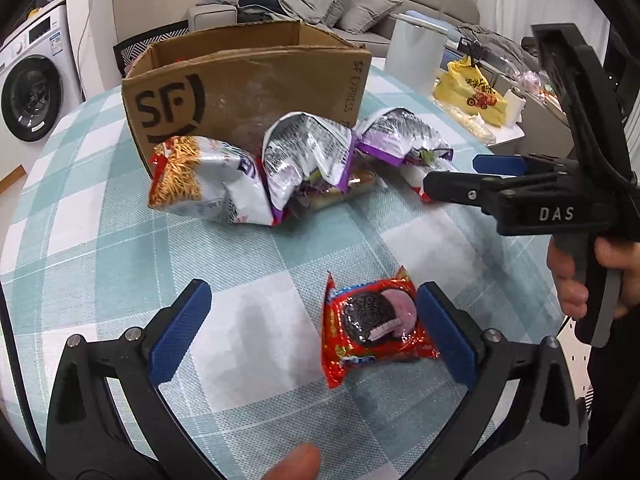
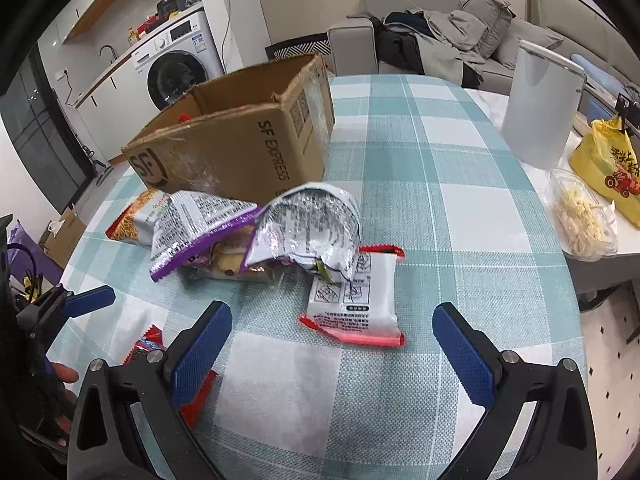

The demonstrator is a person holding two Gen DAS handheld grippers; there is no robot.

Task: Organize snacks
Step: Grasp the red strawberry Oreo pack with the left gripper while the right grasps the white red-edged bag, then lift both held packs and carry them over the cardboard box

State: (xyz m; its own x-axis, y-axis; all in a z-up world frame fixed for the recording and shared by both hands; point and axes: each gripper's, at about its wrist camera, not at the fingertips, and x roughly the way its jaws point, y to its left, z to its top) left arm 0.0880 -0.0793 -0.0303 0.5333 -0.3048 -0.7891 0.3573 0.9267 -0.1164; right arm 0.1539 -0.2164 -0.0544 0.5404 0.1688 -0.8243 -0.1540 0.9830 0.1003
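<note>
A red cookie packet [image 1: 376, 328] lies on the checked tablecloth between my left gripper's [image 1: 316, 328] open fingers, close to the right pad [image 1: 448, 340]. My right gripper [image 2: 332, 344] is open and empty, just short of a white packet with red ends [image 2: 354, 300]. The right gripper also shows in the left wrist view [image 1: 452, 180], open. A pile of snack bags [image 1: 280, 172] lies in front of an open cardboard box [image 1: 248, 84]; the pile [image 2: 248, 232] and box [image 2: 240, 144] also show in the right wrist view. The red packet [image 2: 196, 396] is partly hidden behind my right gripper's left finger.
A white cylindrical appliance [image 2: 540, 108] stands at the table's far right. A yellow bag [image 2: 604, 164] and a clear bag of noodles [image 2: 580, 216] lie on a side surface beyond the table edge. A washing machine [image 2: 176, 68] and sofa [image 2: 440, 32] are behind.
</note>
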